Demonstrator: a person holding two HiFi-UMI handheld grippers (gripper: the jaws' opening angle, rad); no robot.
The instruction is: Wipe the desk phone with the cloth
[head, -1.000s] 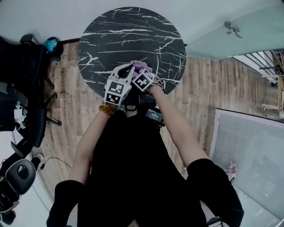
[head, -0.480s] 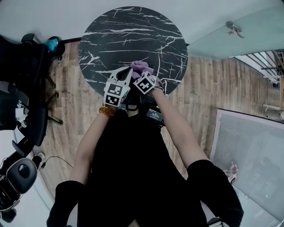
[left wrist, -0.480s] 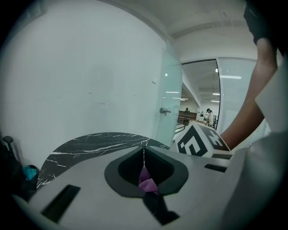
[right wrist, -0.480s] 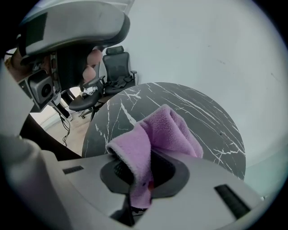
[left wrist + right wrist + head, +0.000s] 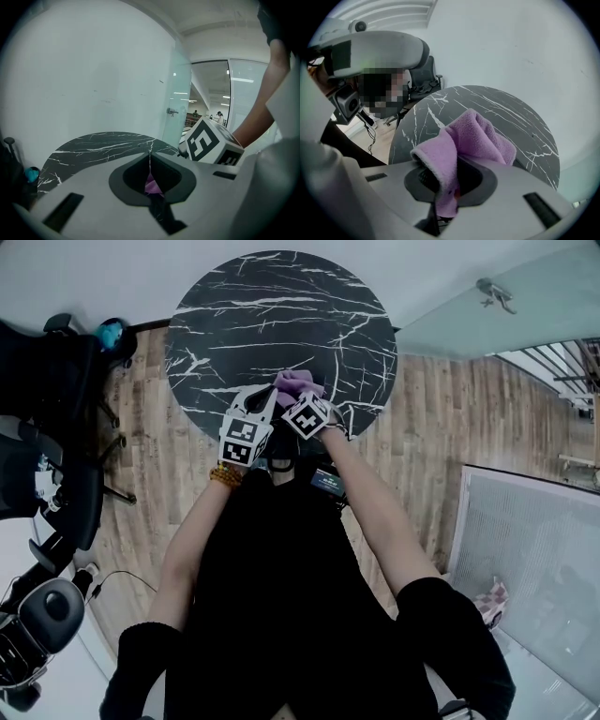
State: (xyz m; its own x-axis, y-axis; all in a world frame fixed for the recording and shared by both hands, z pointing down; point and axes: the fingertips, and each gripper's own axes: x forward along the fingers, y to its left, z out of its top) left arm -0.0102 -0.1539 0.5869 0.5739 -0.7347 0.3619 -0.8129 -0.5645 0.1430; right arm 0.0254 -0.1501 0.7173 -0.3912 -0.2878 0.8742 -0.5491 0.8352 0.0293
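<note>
In the head view my right gripper (image 5: pixel 300 392) is shut on a purple cloth (image 5: pixel 298 382) above the near part of the round black marble table (image 5: pixel 281 315). The right gripper view shows the cloth (image 5: pixel 473 136) bunched over the jaws of the right gripper (image 5: pixel 450 176). The left gripper (image 5: pixel 269 392) sits just left of it, with jaws that meet. In the left gripper view, a sliver of cloth (image 5: pixel 152 184) shows past the left gripper (image 5: pixel 150 161). A dark device with a small lit screen (image 5: pixel 326 481), perhaps the desk phone, lies under my right forearm, mostly hidden.
Black office chairs (image 5: pixel 47 427) stand on the wood floor to the left of the table. A glass wall with a handle (image 5: pixel 495 296) runs at the back right. A white wall is behind the table. A chair (image 5: pixel 424 75) shows beyond the table in the right gripper view.
Both grippers and the cloth have stayed over the table's near part, with only a slight shift. Neither grip has changed.
</note>
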